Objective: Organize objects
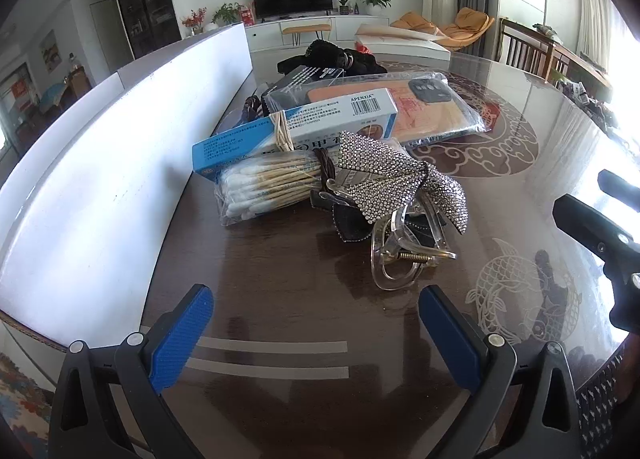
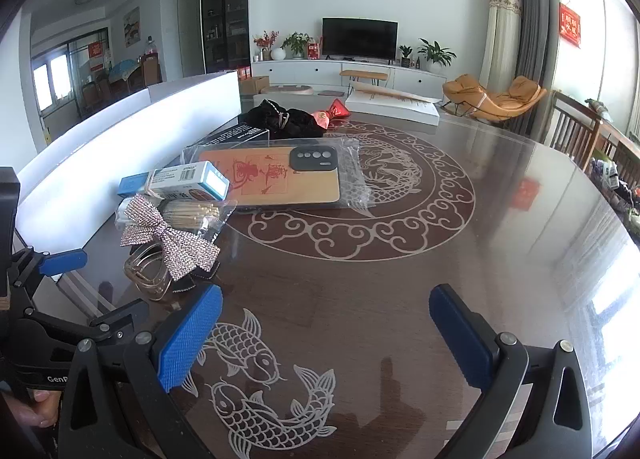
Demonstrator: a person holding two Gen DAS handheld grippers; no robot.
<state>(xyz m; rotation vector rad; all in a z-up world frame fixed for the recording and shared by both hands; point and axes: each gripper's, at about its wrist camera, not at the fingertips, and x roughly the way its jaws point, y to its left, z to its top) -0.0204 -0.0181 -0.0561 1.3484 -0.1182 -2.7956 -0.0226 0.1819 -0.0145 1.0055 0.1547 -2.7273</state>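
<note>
Left gripper (image 1: 316, 335) jaws wide, nothing between, above bare dark table (image 1: 280, 259); right gripper (image 2: 326, 335) also wide and empty over the fish pattern. Clutter sits far-left by a white board (image 1: 120, 147): cotton swab pack (image 1: 264, 187), rhinestone bow (image 1: 400, 183) on clear hair claw (image 1: 396, 263), blue medicine box (image 1: 304, 127), bagged phone case (image 1: 432, 107) behind

Left gripper (image 1: 316, 333) and right gripper (image 2: 326, 333) both gape wide, angled downward.
</note>
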